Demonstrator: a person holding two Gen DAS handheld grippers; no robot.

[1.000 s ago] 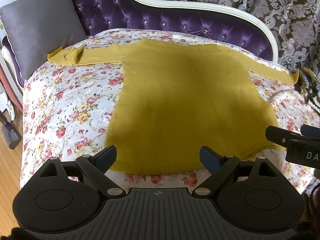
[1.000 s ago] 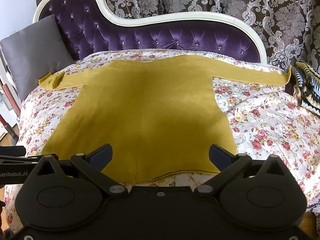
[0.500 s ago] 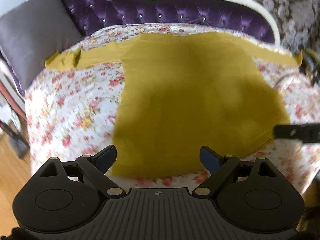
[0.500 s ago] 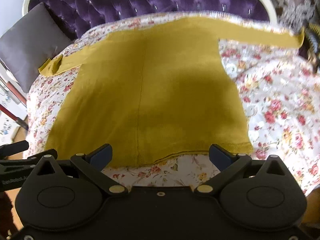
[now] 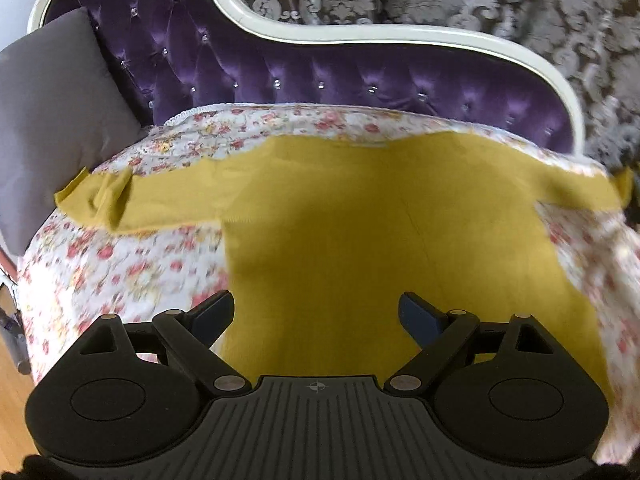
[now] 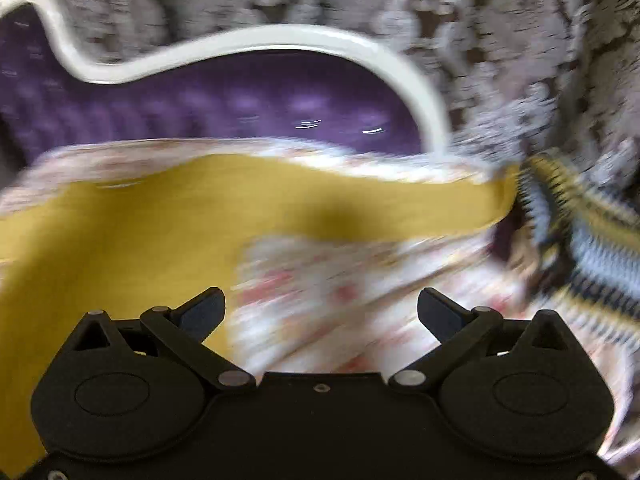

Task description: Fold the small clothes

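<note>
Lying flat ahead of both wide-open grippers, the mustard sweater stretches sleeve-to-sleeve crosswise; right gripper seems, through blur, nearer its right sleeve, left gripper over the hem.

**Both grippers advancing over the sweater**

The left gripper is moving forward, its fingers now hanging over the mustard sweater body instead of short of its hem. The right gripper is swinging right toward the sweater's right sleeve, blurring its view; the striped garment is looming larger.
</note>
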